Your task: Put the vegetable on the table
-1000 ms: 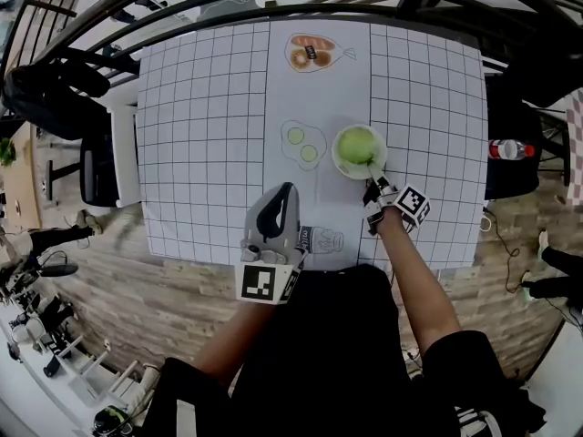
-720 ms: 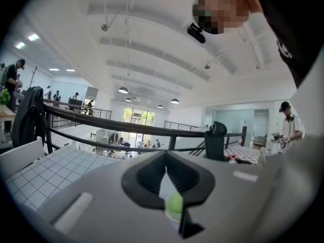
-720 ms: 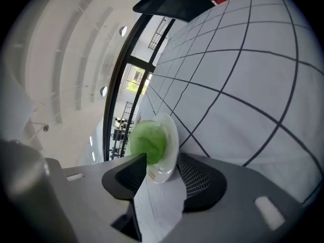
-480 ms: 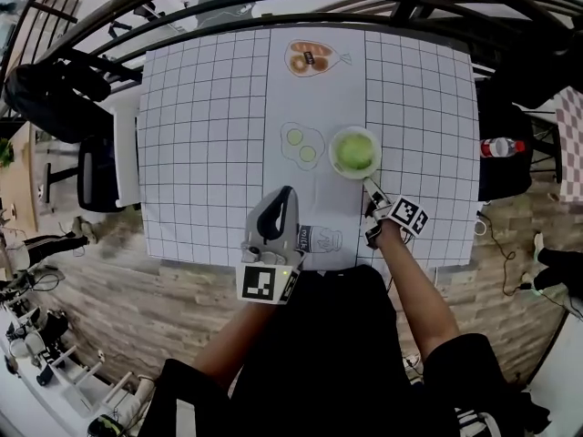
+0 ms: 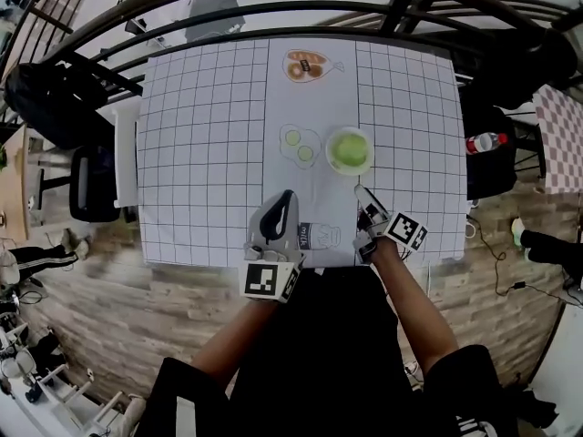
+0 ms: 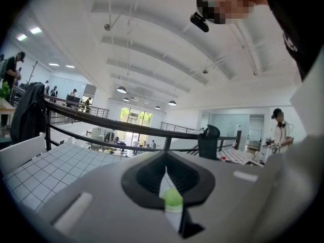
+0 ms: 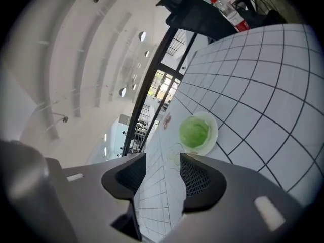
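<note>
The vegetable (image 5: 350, 150) sits on the plate (image 5: 330, 151) at mid-tabletop (image 5: 200, 135), with the right tool (image 5: 362, 215) just before the plate, apart from it, and the left tool (image 5: 284, 198) before the plate, leftward.

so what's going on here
A person holds a gripper in each hand at a gridded table. A green vegetable sits on a white plate on the table. The right gripper is just short of the plate, jaws open with nothing between them. The left gripper is by the table's near edge, jaws together, holding nothing.
</note>
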Tool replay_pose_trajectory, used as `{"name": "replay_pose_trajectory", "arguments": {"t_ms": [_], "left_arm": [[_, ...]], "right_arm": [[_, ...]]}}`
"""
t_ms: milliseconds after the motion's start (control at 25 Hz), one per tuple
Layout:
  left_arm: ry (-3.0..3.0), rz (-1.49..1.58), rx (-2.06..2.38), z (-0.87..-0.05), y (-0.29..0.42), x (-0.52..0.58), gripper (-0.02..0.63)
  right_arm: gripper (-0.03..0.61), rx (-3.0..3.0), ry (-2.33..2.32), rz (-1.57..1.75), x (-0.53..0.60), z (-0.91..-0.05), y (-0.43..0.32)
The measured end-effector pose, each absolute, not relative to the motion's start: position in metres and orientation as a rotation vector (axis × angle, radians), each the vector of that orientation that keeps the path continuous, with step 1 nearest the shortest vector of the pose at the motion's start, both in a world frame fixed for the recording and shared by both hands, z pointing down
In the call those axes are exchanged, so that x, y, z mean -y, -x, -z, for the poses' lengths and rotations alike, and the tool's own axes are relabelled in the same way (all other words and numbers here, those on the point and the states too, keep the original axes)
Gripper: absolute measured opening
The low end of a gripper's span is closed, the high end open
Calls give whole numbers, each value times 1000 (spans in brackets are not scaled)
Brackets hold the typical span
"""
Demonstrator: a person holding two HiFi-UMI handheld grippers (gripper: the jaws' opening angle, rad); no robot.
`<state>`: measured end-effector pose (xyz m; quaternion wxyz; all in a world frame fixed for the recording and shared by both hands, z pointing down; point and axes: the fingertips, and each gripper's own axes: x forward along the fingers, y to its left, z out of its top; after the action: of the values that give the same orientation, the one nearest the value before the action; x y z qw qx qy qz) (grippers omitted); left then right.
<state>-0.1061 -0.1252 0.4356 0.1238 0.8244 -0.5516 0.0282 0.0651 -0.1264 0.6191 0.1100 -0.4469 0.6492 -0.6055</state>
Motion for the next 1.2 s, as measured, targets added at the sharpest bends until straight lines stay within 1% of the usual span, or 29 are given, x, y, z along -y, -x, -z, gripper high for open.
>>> {"name": "replay_pose_trajectory", "arguments": {"t_ms": [160,320,440,520,560,720,920,1080,1200], "left_arm": [[-2439,-43,1578,-432,110,104,9],[-2457,-11,1532,-436,110,99,9],[-2475,-21,1494,-440,108,89,9],[-2486,-22,1488,-436,105,81,9],[-2495,-18,1488,-432,102,76,9],[-2522,-11,1513,-421,87,56,9],[-2492,-37,1598,-410,60,27,9],[-2498,-61,1636,-397,27,3,9],[-2530,-58,1644,-385,-4,-18,9]], "right_arm": [[191,-2018,1386,1640,100,-579,-58],[129,-2134,1396,1561,88,-551,-47],[67,-2244,1459,1447,77,-530,-45],[6,-2306,1513,1344,69,-513,-48],[-2,-2338,1509,1299,65,-504,-49],[-2,-2450,1503,1107,49,-474,-55],[-2,-2619,1554,771,26,-433,-72],[-2,-2600,1573,636,4,-397,-102],[-2,-2576,1561,606,-10,-379,-124]]}}
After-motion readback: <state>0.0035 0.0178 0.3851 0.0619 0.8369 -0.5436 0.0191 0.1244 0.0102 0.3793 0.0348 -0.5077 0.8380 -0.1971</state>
